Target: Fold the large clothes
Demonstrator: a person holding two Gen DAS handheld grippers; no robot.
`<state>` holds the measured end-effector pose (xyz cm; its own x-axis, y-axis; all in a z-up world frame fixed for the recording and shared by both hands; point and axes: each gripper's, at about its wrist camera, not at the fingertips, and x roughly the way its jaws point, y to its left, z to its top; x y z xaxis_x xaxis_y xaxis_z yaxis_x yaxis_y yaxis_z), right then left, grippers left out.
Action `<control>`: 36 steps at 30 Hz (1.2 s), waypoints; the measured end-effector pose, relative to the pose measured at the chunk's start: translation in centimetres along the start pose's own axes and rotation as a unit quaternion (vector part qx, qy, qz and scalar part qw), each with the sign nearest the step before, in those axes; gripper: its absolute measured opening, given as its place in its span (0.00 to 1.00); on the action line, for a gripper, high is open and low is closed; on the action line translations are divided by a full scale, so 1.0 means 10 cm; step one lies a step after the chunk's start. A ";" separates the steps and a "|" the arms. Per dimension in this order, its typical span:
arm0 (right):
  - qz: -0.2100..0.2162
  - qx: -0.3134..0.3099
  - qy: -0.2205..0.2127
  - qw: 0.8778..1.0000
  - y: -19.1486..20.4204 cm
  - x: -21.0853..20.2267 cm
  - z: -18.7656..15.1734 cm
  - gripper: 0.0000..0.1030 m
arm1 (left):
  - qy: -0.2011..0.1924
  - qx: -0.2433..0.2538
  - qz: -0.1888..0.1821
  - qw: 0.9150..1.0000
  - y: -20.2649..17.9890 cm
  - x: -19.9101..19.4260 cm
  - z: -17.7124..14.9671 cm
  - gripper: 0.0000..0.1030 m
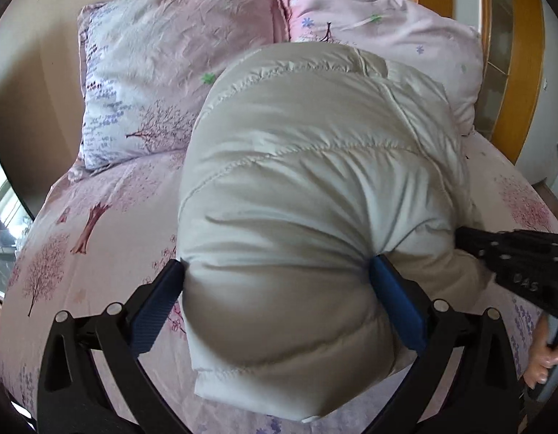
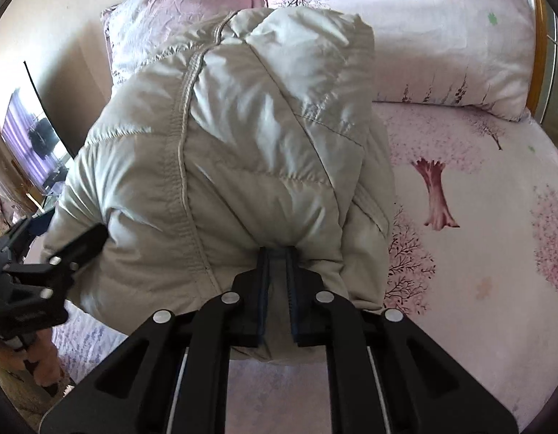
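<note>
A puffy off-white quilted jacket (image 1: 315,181) lies bundled on the bed; it also fills the right wrist view (image 2: 224,152). My left gripper (image 1: 279,278) has its blue-padded jaws wide apart, pressed against both sides of the jacket's near end, squeezing the thick bundle between them. My right gripper (image 2: 278,253) is shut on a pinch of the jacket's near edge. The right gripper also shows at the right of the left wrist view (image 1: 470,242), and the left gripper at the left of the right wrist view (image 2: 87,242).
The bed has a pink sheet with tree prints (image 1: 98,238). Two pink pillows (image 1: 163,72) (image 1: 405,36) lie behind the jacket. A wooden headboard (image 1: 521,83) stands at the far right. A beige wall (image 2: 62,36) and a window are to the left.
</note>
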<state>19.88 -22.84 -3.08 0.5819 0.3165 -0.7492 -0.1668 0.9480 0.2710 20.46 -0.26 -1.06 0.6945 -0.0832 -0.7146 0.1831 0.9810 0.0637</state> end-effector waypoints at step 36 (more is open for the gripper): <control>-0.050 -0.031 0.102 0.993 -0.32 0.69 1.13 0.40 | -0.007 0.022 -0.003 1.000 -0.17 -0.14 0.13 0.98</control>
<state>33.43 -24.02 -2.25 0.4255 0.2139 -0.8793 -0.1675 0.9735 0.1557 20.11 -2.04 0.71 0.7029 -0.0923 -0.7052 0.2173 0.9720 0.0893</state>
